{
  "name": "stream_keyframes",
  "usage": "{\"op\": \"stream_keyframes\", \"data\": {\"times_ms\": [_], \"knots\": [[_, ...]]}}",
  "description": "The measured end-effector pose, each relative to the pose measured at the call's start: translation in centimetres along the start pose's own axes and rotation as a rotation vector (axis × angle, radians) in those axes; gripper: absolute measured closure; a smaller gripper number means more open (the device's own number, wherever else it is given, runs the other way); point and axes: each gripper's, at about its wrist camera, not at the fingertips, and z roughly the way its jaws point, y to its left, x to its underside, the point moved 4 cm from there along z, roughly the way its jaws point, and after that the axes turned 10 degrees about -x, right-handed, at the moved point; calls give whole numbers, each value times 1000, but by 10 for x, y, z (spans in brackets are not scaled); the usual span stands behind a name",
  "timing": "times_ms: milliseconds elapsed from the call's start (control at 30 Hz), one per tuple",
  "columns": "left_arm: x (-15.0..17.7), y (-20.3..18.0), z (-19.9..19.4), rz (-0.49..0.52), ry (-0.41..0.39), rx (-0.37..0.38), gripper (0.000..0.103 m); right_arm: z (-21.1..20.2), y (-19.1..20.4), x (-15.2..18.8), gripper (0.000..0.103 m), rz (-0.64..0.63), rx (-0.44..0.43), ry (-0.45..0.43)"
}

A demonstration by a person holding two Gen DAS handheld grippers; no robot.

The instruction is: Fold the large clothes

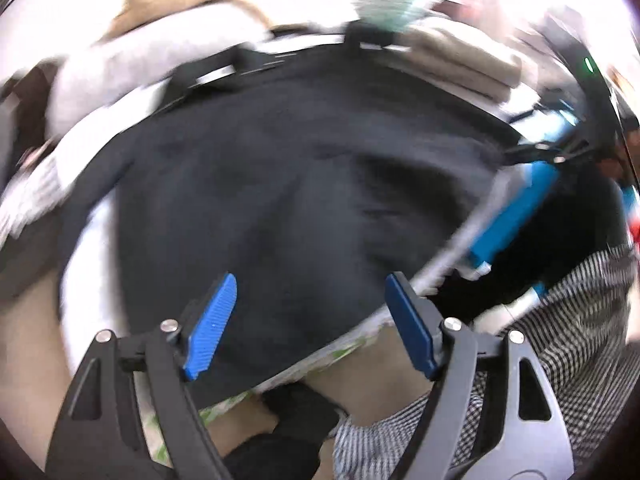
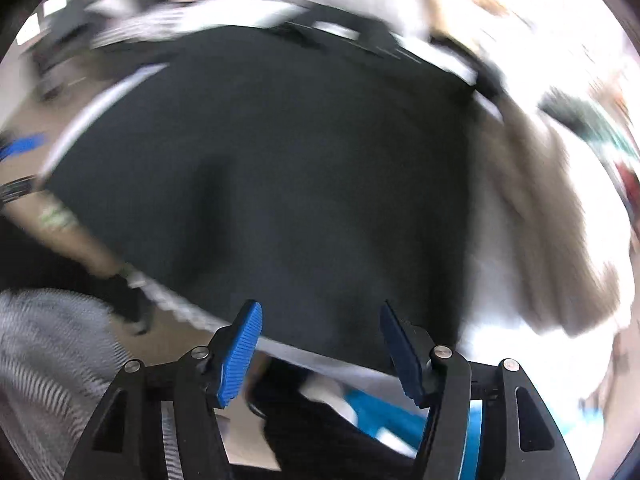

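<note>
A large dark navy garment (image 1: 280, 184) lies spread flat over a white surface whose front edge (image 1: 320, 360) has a green print. My left gripper (image 1: 310, 280) hovers above the garment's near hem, open, with nothing between its blue pads. In the right wrist view the same garment (image 2: 280, 168) fills the middle. My right gripper (image 2: 320, 306) hangs over its near edge, open and empty too. Both views are smeared by motion. A blurred blue and white tool body (image 1: 516, 216) crosses the right side of the left wrist view.
Beige folded cloth (image 1: 460, 60) and pale grey cloth (image 1: 120, 72) lie beyond the garment's far edge. More beige cloth (image 2: 540, 220) lies to its right. A person's checked clothing (image 1: 580, 320) is close at the lower right, and tan floor shows below the surface's edge.
</note>
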Motion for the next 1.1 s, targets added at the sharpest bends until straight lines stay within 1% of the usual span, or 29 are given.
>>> {"op": "stream_keyframes", "data": {"times_ms": [100,133,167,200,233,300,333,367,400,433,467,500,533,633,667,700,733,767,833,867,900,933,967,1000,1067,1100], "knots": [[2,-37,17,110,-23,93,26,13,58,0,40,-187,-73,-49],[5,-44,24,130,-27,127,26,16,68,-2,40,-232,-93,-51],[2,-50,30,139,-27,155,26,21,77,3,40,-269,-111,-50],[1,-58,34,146,-27,182,26,23,77,25,40,-291,-126,-48],[1,-65,40,156,-27,205,26,33,83,32,40,-312,-143,-39],[6,-72,51,171,-12,208,26,38,90,38,40,-341,-165,-22],[13,-70,57,178,3,190,31,31,91,53,40,-354,-168,-16],[13,-74,66,182,15,174,42,35,93,53,40,-365,-171,-10],[15,-74,73,185,27,151,55,37,91,54,40,-371,-174,-7],[15,-71,78,182,32,124,60,40,90,54,40,-377,-177,-6],[15,-70,80,170,32,120,76,46,92,53,40,-384,-179,-5],[13,-64,80,142,27,126,88,56,97,54,40,-390,-180,-4],[11,-54,78,98,28,139,93,69,99,56,40,-396,-178,-5],[3,-30,64,-46,-15,242,94,87,105,56,41,-422,-148,17],[2,-26,60,-70,-27,266,94,95,107,58,41,-432,-130,22],[0,-23,58,-94,-36,289,94,101,110,59,46,-443,-109,23],[0,-21,57,-115,-40,312,95,108,113,59,54,-453,-87,18],[0,-18,57,-133,-41,332,95,110,118,61,59,-460,-67,16],[-2,-16,56,-158,-49,361,95,119,120,58,79,-480,-6,7],[-3,-15,55,-168,-53,370,95,124,120,57,83,-483,20,2],[-4,-14,54,-179,-60,378,95,128,120,53,96,-469,8,1],[-5,-13,52,-191,-71,391,95,128,120,50,96,-443,-23,-5],[-5,-13,48,-195,-81,401,95,123,119,47,97,-396,-82,-25],[-7,-13,47,-196,-88,414,95,119,120,45,98,-376,-115,-38],[-7,-14,49,-190,-79,433,95,112,122,42,98,-361,-161,-62],[-6,-16,52,-184,-64,438,95,112,123,41,98,-353,-177,-58]]}}
